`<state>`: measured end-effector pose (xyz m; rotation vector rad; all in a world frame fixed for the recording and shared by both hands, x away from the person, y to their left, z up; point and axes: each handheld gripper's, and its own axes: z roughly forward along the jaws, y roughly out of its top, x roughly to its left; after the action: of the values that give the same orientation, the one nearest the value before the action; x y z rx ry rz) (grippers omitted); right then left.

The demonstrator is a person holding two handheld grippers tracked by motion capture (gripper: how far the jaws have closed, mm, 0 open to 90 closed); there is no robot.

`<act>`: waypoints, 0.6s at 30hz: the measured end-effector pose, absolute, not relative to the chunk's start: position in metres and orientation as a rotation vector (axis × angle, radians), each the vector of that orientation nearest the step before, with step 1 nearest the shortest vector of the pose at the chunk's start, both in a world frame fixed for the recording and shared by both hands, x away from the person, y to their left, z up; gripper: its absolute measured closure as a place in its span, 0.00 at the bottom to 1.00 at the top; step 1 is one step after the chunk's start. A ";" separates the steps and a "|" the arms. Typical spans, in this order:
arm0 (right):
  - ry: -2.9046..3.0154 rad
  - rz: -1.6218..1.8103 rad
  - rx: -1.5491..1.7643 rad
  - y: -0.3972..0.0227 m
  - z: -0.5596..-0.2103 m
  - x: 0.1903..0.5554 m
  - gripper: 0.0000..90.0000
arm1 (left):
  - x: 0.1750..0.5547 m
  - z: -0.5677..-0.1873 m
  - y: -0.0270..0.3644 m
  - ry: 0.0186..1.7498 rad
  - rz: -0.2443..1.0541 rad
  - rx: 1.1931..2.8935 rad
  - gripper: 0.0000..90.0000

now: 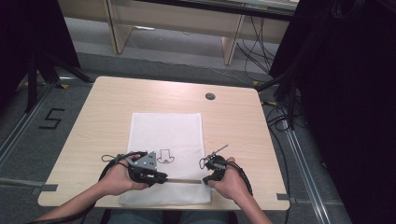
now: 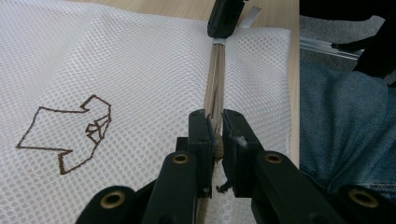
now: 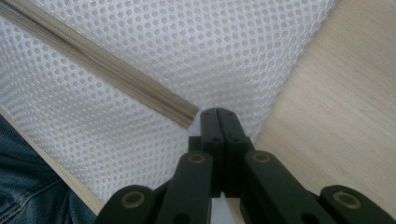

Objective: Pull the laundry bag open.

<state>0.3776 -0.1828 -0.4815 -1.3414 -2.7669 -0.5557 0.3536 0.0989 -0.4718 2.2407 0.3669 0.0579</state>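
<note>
- While both hands sit at the near table (image 1: 93,121) edge, mesh bag (image 1: 166,135) lies flat mid-table; zipper (image 1: 183,181) runs along its near end
- left gripper (image 2: 215,128) clamped on zipper; pinched part hidden by jaws
- right gripper (image 3: 218,114) jaws together at zipper's end; whether mesh or pull is caught: cannot tell

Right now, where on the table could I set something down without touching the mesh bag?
Bare wood lies left of the white mesh laundry bag, right of it, and behind it toward the cable hole. The near edge is crowded: the left gripper and right gripper pinch the zipper.
</note>
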 end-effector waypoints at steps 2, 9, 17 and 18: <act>-2.767 -0.566 -1.338 -0.183 -0.481 0.377 1.00 | 0.355 -0.472 0.100 0.362 0.056 2.242 0.91; -2.770 -0.567 -1.338 -0.183 -0.481 0.377 1.00 | 0.354 -0.472 0.104 0.377 0.056 2.238 0.91; -2.766 -0.562 -1.344 -0.183 -0.481 0.377 1.00 | 0.353 -0.472 0.106 0.378 0.056 2.239 0.91; -2.765 -0.561 -1.345 -0.183 -0.481 0.377 1.00 | 0.353 -0.472 0.107 0.372 0.061 2.238 0.91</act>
<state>0.3771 -0.1828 -0.4813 -1.3449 -2.7653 -0.5606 0.3533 0.1067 -0.4715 2.2383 0.3716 0.0612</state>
